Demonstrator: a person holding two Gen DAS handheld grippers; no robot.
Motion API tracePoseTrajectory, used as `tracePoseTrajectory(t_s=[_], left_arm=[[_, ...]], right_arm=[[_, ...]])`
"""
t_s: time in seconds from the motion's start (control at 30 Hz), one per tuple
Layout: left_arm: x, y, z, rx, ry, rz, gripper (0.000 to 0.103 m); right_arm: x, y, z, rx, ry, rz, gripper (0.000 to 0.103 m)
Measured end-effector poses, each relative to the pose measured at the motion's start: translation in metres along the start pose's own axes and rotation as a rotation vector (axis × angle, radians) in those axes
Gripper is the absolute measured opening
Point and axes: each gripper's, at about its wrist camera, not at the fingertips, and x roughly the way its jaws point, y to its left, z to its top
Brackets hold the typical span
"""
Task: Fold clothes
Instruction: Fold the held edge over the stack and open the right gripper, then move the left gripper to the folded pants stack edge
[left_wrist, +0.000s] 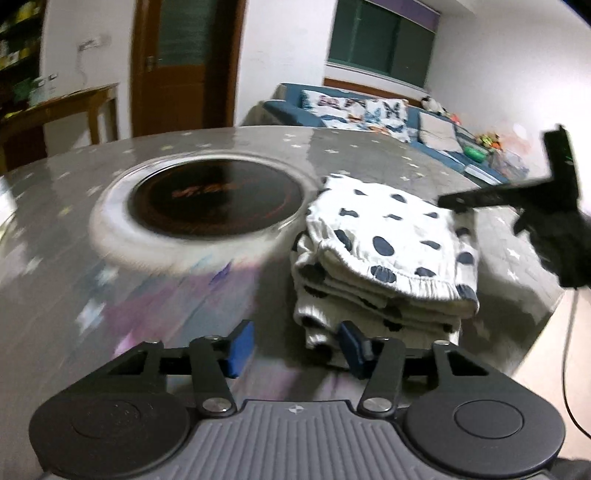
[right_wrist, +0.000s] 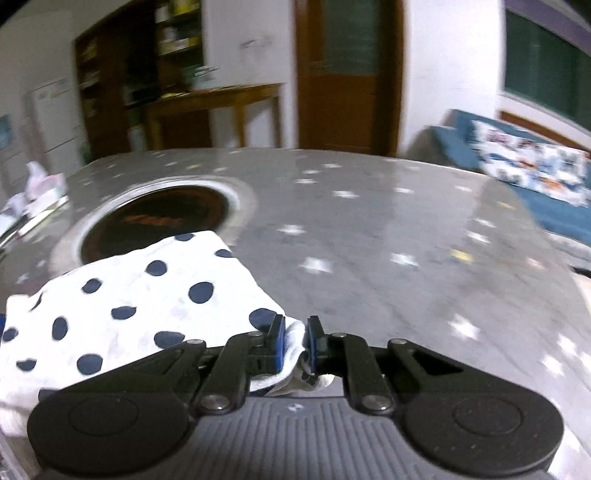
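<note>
Polka-dot garment (right_wrist: 122, 302), white with dark navy spots, sits pinched at one corner between the blue pads of our right gripper (right_wrist: 294, 341), whose jaws are clamped on the cloth. Our left gripper (left_wrist: 295, 347) holds its jaws apart with nothing pressed between them, its right pad just beside the folded stack. We see the layers piled neatly, elastic hem uppermost, on the grey star-patterned table (left_wrist: 369, 147) beside the round dark cooktop (left_wrist: 218, 195).
</note>
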Motion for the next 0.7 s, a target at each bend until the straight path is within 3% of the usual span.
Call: tracePoseTrajectory(t_s=[0.17,0.27,0.33,0.47,0.57,0.7], left_arm=[[0.043,-0.01,0.039,0.051,0.003,-0.065,0.037],[0.067,-0.018,0.059,0.066,0.001,-0.12,0.036],[0.077,-0.023,0.065,0.085,0.002,-0.126,0.036],[0.073,-0.017,0.069,0.073,-0.009,-0.113,0.039],[0.065,-0.009,0.07,0.046,-0.021,-0.09,0.038],[0.054,0.001,0.072,-0.004,-0.038,-0.083,0.038]], right_arm=[[-0.03,-0.03,-0.026,0.12,-0.016,-0.13,0.011],[-0.044,-0.04,-0.041,0.181,-0.016,-0.168,0.014],[-0.05,-0.042,-0.049,0.195,-0.009,-0.179,0.02],[-0.065,-0.038,-0.055,0.144,-0.038,-0.217,0.022],[-0.068,-0.028,-0.046,0.094,-0.068,-0.201,0.022],[-0.063,-0.002,-0.035,0.031,-0.081,-0.066,0.022]])
